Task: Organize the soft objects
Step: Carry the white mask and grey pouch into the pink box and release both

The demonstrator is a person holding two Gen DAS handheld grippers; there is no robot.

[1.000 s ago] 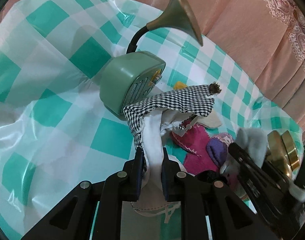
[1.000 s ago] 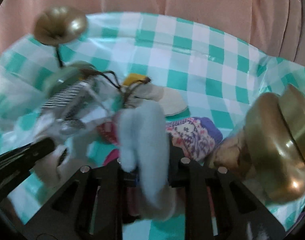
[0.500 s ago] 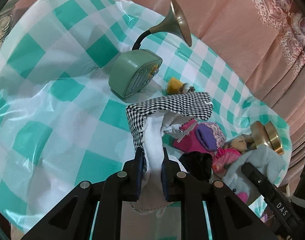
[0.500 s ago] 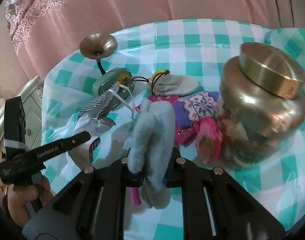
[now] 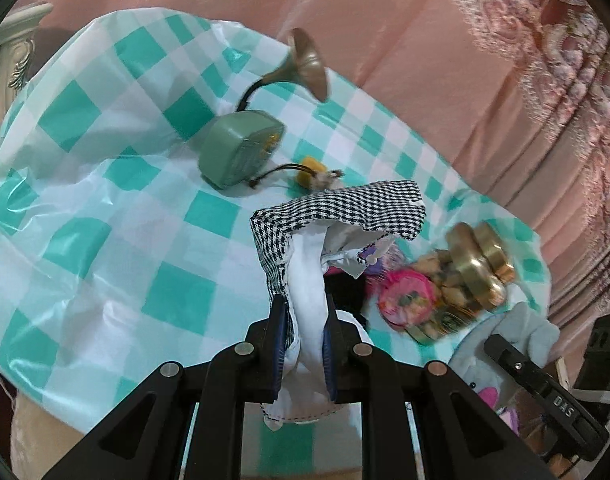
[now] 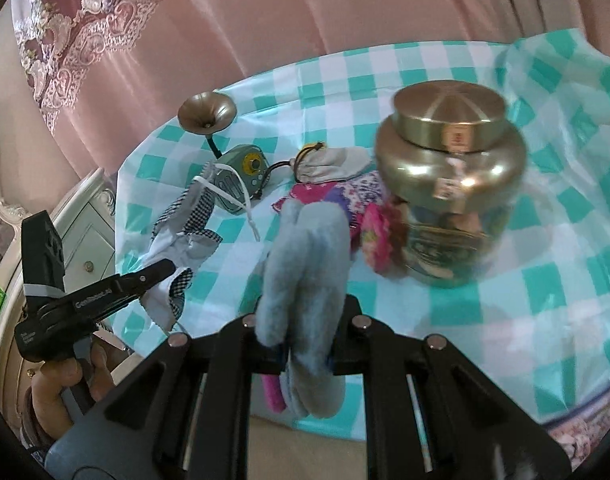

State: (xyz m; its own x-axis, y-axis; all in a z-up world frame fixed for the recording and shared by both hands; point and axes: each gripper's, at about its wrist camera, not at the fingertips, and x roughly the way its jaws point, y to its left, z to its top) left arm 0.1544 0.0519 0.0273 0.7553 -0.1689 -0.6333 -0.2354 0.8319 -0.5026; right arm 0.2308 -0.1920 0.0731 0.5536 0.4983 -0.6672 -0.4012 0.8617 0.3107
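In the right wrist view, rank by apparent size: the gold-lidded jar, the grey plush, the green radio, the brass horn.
1. Gold-lidded jar and grey plush: similar; the plush sits nearest the camera, so unranked.
2. Green radio.
3. Brass horn.

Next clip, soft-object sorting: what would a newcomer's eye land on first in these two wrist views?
Probably the two gripped pieces up front: the left gripper is shut on a houndstooth-and-white cloth, and the right gripper pinches a fuzzy grey plush. Behind them, on the teal checked tablecloth, stands a big brass-lidded jar at the right, with a green horn-speaker radio further back at the left.
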